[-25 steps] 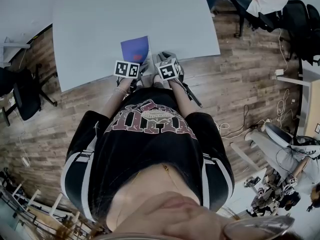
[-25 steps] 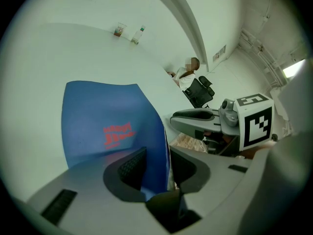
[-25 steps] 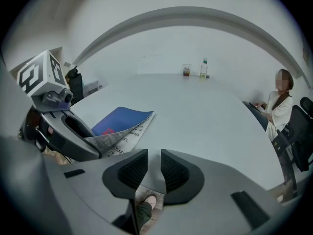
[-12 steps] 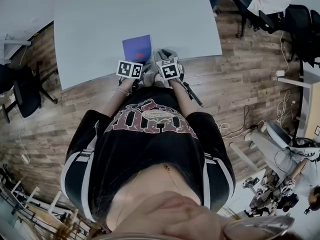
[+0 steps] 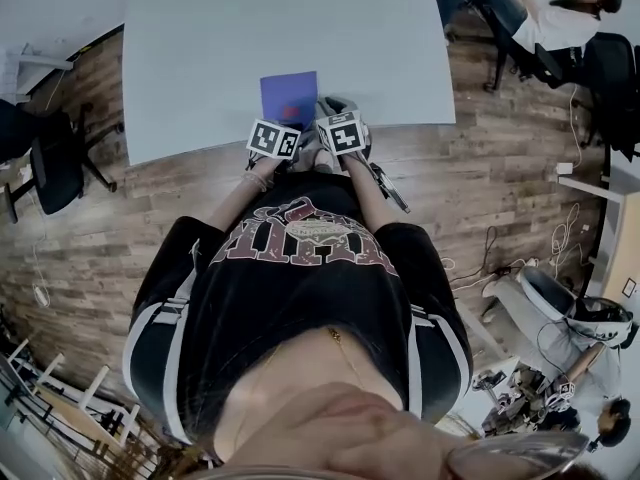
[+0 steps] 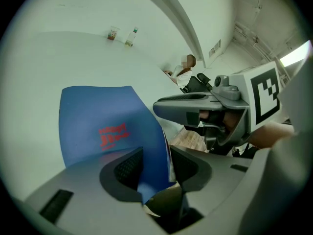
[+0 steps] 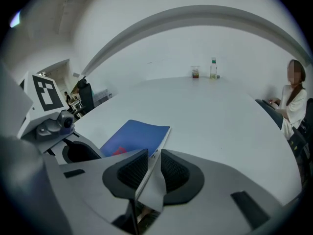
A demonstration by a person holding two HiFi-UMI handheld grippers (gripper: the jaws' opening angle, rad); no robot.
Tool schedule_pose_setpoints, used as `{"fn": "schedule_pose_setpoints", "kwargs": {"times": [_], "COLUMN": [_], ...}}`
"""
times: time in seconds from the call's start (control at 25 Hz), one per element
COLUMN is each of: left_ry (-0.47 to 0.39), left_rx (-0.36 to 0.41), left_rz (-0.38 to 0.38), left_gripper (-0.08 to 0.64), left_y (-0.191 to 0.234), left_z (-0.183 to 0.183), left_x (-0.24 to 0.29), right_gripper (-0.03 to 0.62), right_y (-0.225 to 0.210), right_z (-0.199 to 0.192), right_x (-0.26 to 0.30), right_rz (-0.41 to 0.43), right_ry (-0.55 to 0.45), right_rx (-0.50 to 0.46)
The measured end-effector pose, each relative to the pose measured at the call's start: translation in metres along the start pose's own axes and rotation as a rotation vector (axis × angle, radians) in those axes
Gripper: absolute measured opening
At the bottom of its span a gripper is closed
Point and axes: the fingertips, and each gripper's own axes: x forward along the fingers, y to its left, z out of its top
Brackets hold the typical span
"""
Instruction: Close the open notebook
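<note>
The blue notebook (image 5: 289, 96) with red print lies shut near the white table's (image 5: 200, 48) front edge. In the left gripper view its blue cover (image 6: 105, 126) curves up between the jaws of my left gripper (image 6: 156, 163). Those jaws have just been opening and stand wider than the thin cover, so it is loose between them. In the right gripper view the notebook (image 7: 134, 137) lies flat. A pale sheet (image 7: 152, 180) at its near edge runs up between the pads of my right gripper (image 7: 154, 168), which pinch it. In the head view the two marker cubes (image 5: 340, 133) sit side by side at the notebook's near edge.
A bottle (image 7: 213, 68) and a cup (image 7: 195, 72) stand at the table's far side. A person (image 7: 293, 102) sits at the right end. An office chair (image 5: 55, 168) stands on the wooden floor to the left, and cables lie on the floor to the right.
The right gripper's cube has drawn leftward, closer to the left one. The white strip beside the blue cover no longer shows. The view itself has shifted a little.
</note>
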Motion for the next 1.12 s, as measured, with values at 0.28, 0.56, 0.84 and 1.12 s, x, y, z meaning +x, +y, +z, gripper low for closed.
{"fn": "schedule_pose_setpoints", "kwargs": {"times": [0.28,0.56,0.84,1.12], "left_ry": [0.004,0.004,-0.004,-0.054], "left_rx": [0.037,0.040,0.026,-0.027], "left_rz": [0.014,-0.035,-0.073,-0.071], "left_gripper": [0.196,0.221,0.224,0.232], "left_y": [-0.002,-0.005,-0.008,-0.002], "left_z": [-0.001,-0.002,-0.002,-0.001], "left_x": [0.001,-0.003,-0.006,-0.018], "right_gripper": [0.095,0.095,0.095,0.095], "right_y": [0.006,0.012,0.014,0.014], "right_z": [-0.002,-0.008,-0.008,-0.009], "right_x": [0.018,0.027,0.031,0.032], "right_rz": [0.014,-0.009,-0.002,-0.002], "right_ry": [0.056,0.140,0.143,0.117], "right_rx": [-0.060,-0.154,-0.129,-0.113]}}
